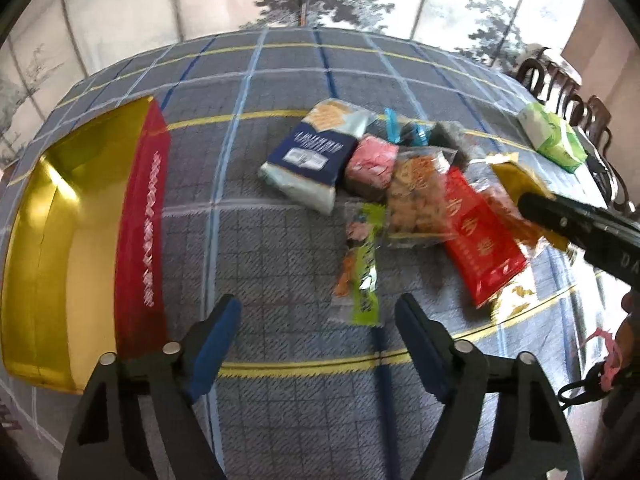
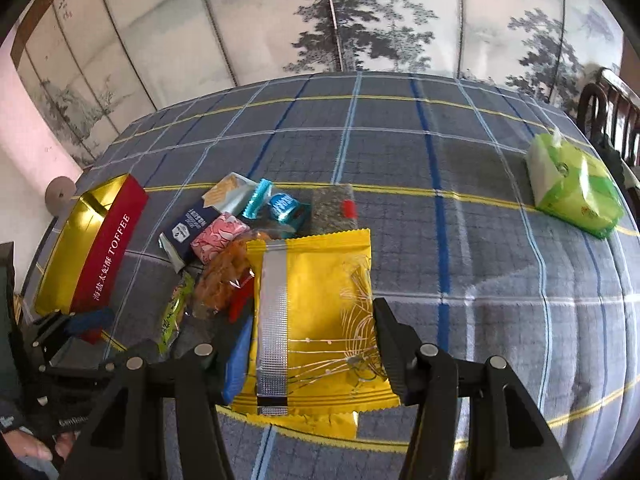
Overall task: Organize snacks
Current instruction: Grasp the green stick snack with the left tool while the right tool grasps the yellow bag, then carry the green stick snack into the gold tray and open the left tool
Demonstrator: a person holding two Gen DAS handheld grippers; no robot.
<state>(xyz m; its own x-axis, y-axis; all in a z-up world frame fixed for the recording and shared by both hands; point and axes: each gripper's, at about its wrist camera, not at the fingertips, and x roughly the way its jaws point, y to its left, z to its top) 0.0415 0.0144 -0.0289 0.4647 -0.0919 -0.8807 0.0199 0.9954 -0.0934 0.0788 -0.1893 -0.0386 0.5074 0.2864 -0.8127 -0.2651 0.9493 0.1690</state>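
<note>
While the right gripper [image 2: 312,344] is clamped across a yellow snack packet [image 2: 316,312], one pad pressing each side edge, the packet is held just above the plaid tablecloth [image 2: 500,280] with its silver seam strip facing the camera. No earlier view given, so only the present grip is noted.

Left gripper [image 1: 318,320]: jaws apart, nothing between them, only cloth beneath. Just ahead of its tips lies a green-and-clear snack stick [image 1: 362,268].

Beyond that, the loose pile on the cloth: a clear bag of orange-brown crackers [image 1: 418,200], a red packet [image 1: 480,236] partly under the right gripper's arm, a pink wrapped sweet [image 1: 372,164], a navy-and-white biscuit pack [image 1: 316,156], two small blue-wrapped candies [image 2: 280,204] and a dark speckled packet [image 2: 334,210] at the far side. The items touch or overlap one another.

To the pile's left, well apart, an open red box with gold lining [image 1: 144,216], marked TOFFEE on its side wall; interior looks bare in the visible part.

Far right edge of the table: a green-and-white tissue pack [image 2: 576,188]. Dark wooden chairs [image 1: 568,92] stand behind it.
</note>
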